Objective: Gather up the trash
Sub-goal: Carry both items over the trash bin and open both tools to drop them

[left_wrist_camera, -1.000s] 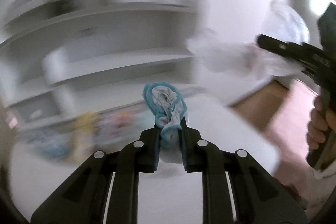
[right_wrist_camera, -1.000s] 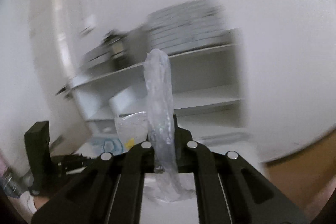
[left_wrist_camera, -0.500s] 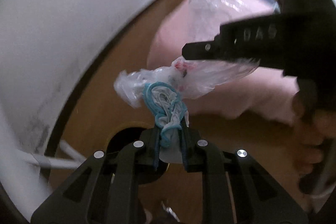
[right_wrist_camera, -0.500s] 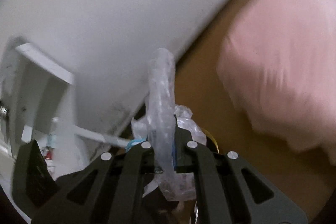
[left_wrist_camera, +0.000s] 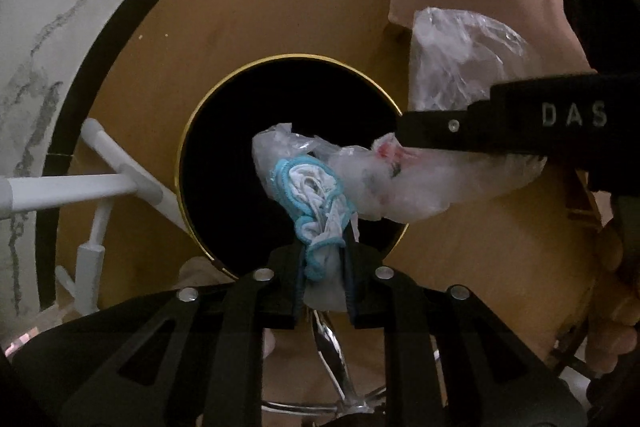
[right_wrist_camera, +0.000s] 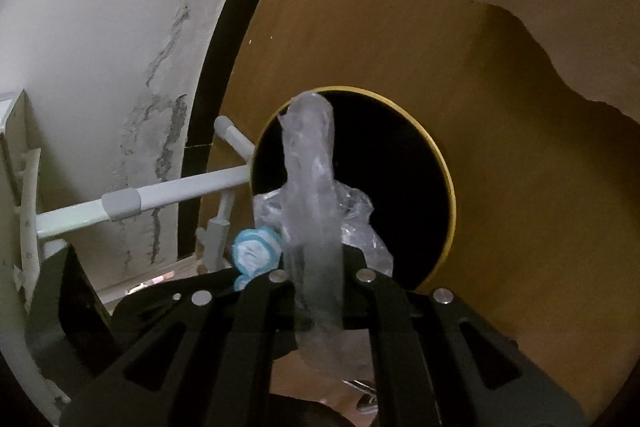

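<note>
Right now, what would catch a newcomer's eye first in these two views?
The black round bin with a gold rim fills the middle of both views, seen from above on the brown floor. Over its mouth the left hand-held gripper is shut on a white rag with a blue edge, and the right hand-held gripper is shut on a crumpled clear plastic bag.

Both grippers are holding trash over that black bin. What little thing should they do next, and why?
Probably open the left gripper first. Its blue-edged cloth wad already hangs over the dark mouth of the bin, so it should drop straight in. The right gripper, shut on a clear plastic wrapper, can let go right after.
</note>
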`<control>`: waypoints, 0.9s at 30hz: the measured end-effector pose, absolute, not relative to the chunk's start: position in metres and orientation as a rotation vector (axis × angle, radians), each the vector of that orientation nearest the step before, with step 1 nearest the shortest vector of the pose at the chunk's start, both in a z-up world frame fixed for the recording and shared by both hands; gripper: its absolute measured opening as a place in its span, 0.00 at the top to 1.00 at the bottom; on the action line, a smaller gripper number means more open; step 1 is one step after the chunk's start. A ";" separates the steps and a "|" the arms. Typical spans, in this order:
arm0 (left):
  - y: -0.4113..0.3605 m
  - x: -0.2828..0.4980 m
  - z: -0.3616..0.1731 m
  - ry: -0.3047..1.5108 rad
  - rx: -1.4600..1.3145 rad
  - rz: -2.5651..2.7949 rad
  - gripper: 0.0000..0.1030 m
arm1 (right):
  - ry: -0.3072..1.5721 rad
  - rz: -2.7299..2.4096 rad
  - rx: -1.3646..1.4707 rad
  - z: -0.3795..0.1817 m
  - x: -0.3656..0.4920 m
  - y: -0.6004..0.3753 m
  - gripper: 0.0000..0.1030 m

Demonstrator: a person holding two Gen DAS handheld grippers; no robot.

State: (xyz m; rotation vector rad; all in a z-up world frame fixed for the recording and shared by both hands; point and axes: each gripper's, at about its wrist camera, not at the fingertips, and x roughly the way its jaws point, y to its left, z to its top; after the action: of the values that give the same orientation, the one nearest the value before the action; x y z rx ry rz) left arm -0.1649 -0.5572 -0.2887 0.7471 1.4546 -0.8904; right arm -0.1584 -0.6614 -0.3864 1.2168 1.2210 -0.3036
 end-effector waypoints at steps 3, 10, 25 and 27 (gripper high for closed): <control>-0.557 -0.153 -0.281 1.414 0.708 -0.895 0.10 | 1.208 -0.289 1.299 -0.397 -0.160 -0.672 0.70; -0.562 -0.192 -0.263 1.366 0.712 -0.995 0.10 | 1.094 -0.307 1.319 -0.370 -0.180 -0.689 0.11; -0.414 -0.266 0.096 0.514 0.325 -1.313 0.06 | 0.380 -0.683 0.392 0.007 -0.284 -0.616 0.06; -0.371 -0.236 0.116 0.471 0.285 -1.168 0.06 | 0.384 -0.551 0.335 0.022 -0.253 -0.577 0.06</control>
State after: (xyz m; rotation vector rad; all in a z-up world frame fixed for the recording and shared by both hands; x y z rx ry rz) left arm -0.2357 -0.3713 0.1157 0.2845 0.4714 -1.1684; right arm -0.2528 -0.5765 0.0222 0.3351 0.3840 -0.5511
